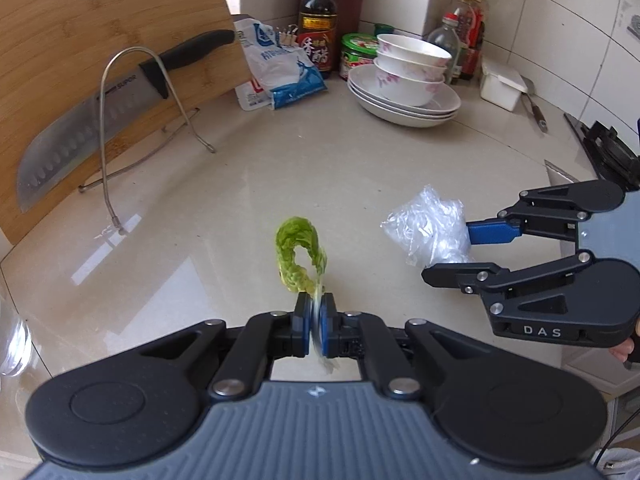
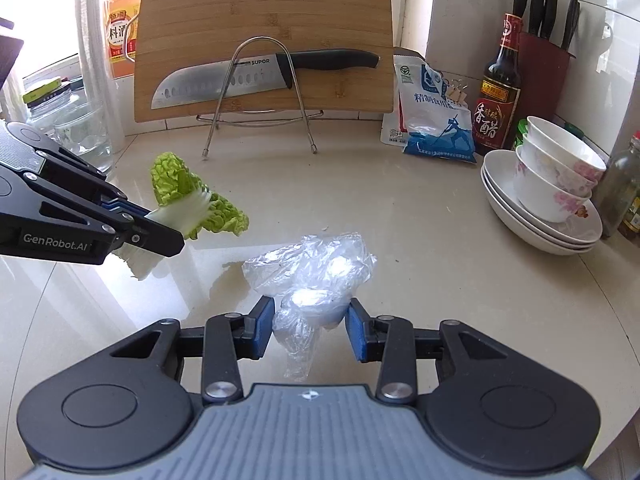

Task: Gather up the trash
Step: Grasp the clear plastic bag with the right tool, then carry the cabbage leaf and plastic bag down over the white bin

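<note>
Green leaf clamped in left tool; plastic wrap between right tool's parted pads.

Limp green cabbage leaf aloft; crumpled clear plastic wrap on counter.

**Hidden, cropped and blurred**

At 9 o'clock in the left wrist view, the board is running off the edge. The leaf stem is blurring between the left gripper pads. At 3 o'clock, the plastic wrap is hiding part of the right gripper, so its grip is unclear there. At 9 o'clock in the right wrist view, the glass is washing out in glare.
</note>
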Action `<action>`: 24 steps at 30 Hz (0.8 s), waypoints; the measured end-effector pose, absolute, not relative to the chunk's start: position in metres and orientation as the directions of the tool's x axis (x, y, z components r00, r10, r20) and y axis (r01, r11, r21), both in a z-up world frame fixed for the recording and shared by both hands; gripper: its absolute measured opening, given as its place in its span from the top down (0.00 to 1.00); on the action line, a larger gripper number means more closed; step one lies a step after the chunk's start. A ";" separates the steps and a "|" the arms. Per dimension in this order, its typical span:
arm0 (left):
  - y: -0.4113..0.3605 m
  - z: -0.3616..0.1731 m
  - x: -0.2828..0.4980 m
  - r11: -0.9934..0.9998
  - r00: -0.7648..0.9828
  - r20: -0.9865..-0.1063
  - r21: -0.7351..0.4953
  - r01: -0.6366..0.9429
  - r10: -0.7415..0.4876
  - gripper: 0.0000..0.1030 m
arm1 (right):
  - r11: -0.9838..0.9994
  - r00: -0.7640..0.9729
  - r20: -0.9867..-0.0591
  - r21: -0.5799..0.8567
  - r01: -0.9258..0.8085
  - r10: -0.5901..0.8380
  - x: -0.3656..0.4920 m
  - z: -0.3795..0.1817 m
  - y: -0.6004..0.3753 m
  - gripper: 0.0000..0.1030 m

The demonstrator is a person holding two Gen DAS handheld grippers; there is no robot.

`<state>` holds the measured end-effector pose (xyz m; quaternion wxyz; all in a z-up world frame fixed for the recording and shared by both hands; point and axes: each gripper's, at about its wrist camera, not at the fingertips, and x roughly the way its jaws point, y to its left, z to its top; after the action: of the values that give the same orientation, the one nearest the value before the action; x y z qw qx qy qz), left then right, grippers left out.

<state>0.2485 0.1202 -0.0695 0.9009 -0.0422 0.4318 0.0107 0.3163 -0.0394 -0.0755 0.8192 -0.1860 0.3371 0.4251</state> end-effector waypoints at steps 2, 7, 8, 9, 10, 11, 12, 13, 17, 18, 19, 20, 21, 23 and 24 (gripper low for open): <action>0.110 -0.066 0.243 0.998 0.621 -0.783 -0.059 -0.028 -0.029 0.97 | 0.575 0.415 -0.711 -0.019 -0.818 0.567 0.306 -0.072 -0.050 0.58; 0.082 -0.056 0.232 0.997 0.607 -0.790 -0.066 0.051 -0.083 0.97 | 0.609 0.430 -0.710 -0.002 -0.793 0.557 0.282 -0.066 -0.082 0.58; 0.075 -0.054 0.230 0.995 0.602 -0.792 -0.070 0.070 -0.098 0.97 | 0.619 0.436 -0.710 0.000 -0.786 0.554 0.278 -0.065 -0.089 0.58; 0.068 -0.053 0.229 0.993 0.597 -0.794 -0.074 0.093 -0.116 0.97 | 0.631 0.446 -0.707 0.000 -0.776 0.548 0.273 -0.064 -0.097 0.58; 0.060 -0.051 0.228 0.990 0.593 -0.795 -0.076 0.115 -0.130 0.97 | 0.642 0.455 -0.706 0.000 -0.767 0.543 0.268 -0.062 -0.104 0.58; 0.053 -0.050 0.227 0.988 0.589 -0.795 -0.077 0.136 -0.143 0.97 | 0.654 0.463 -0.705 0.001 -0.757 0.537 0.265 -0.061 -0.111 0.58; 0.044 -0.048 0.226 0.983 0.584 -0.795 -0.079 0.165 -0.162 0.97 | 0.669 0.475 -0.704 0.001 -0.743 0.529 0.260 -0.060 -0.120 0.58; 0.036 -0.047 0.226 0.978 0.581 -0.794 -0.080 0.192 -0.179 0.97 | 0.683 0.485 -0.703 0.001 -0.731 0.520 0.256 -0.060 -0.128 0.58; 0.001 -0.046 0.223 0.951 0.555 -0.793 -0.098 0.293 -0.253 0.97 | 0.743 0.525 -0.708 0.000 -0.669 0.473 0.240 -0.059 -0.161 0.58; -0.007 -0.046 0.223 0.943 0.547 -0.793 -0.102 0.317 -0.270 0.97 | 0.761 0.536 -0.710 -0.001 -0.649 0.456 0.235 -0.060 -0.170 0.58; -0.015 -0.047 0.224 0.934 0.538 -0.792 -0.109 0.342 -0.289 0.97 | 0.775 0.544 -0.713 -0.002 -0.632 0.442 0.231 -0.060 -0.178 0.58; -0.024 -0.047 0.225 0.923 0.527 -0.792 -0.116 0.367 -0.309 0.97 | 0.793 0.554 -0.716 -0.002 -0.610 0.424 0.227 -0.062 -0.188 0.58; -0.033 -0.048 0.226 0.913 0.518 -0.791 -0.120 0.390 -0.325 0.97 | 0.810 0.565 -0.719 -0.003 -0.586 0.405 0.222 -0.062 -0.197 0.58; -0.050 -0.050 0.229 0.890 0.496 -0.790 -0.131 0.437 -0.360 0.97 | 0.841 0.580 -0.725 -0.003 -0.541 0.370 0.215 -0.064 -0.214 0.58; -0.059 -0.051 0.231 0.878 0.486 -0.789 -0.135 0.459 -0.375 0.97 | 0.856 0.588 -0.728 -0.003 -0.517 0.353 0.211 -0.065 -0.222 0.58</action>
<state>0.2307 -0.0593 -0.0506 0.8607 0.0471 0.4452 -0.2424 0.2111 -0.2220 -0.0649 0.8845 -0.1075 0.3817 0.2457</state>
